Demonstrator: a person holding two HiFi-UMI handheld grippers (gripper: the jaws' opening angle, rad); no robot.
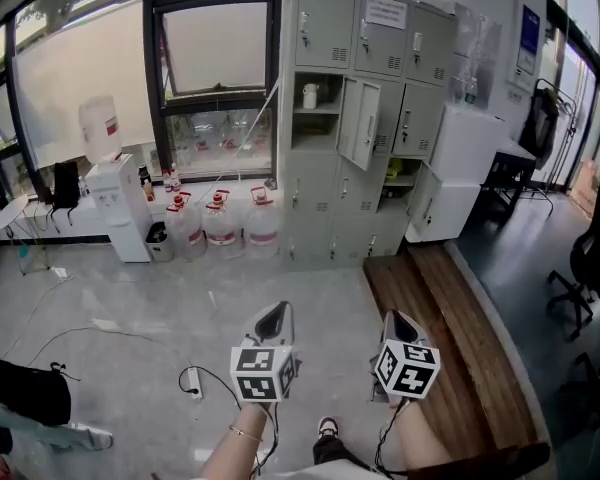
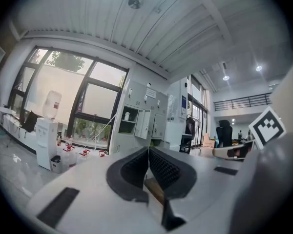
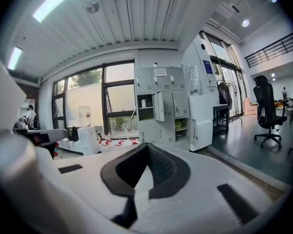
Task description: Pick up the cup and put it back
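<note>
A white cup point(image 1: 309, 95) stands on the shelf of an open compartment in the grey lockers point(image 1: 365, 118), far across the room. It shows small in the left gripper view point(image 2: 127, 116) and the right gripper view point(image 3: 143, 103). My left gripper point(image 1: 276, 314) and right gripper point(image 1: 397, 320) are held side by side low in the head view, both aimed toward the lockers and well short of them. The left gripper point(image 2: 148, 150) has its jaws together with nothing between them. The right gripper point(image 3: 147, 146) looks the same, its tips meeting and empty.
A water dispenser point(image 1: 115, 193) and several water bottles point(image 1: 225, 223) stand left of the lockers. Locker doors point(image 1: 360, 123) hang open. A wooden platform point(image 1: 450, 338) runs along the right, with an office chair point(image 1: 590, 268) beyond. A power strip point(image 1: 192, 383) lies on the floor.
</note>
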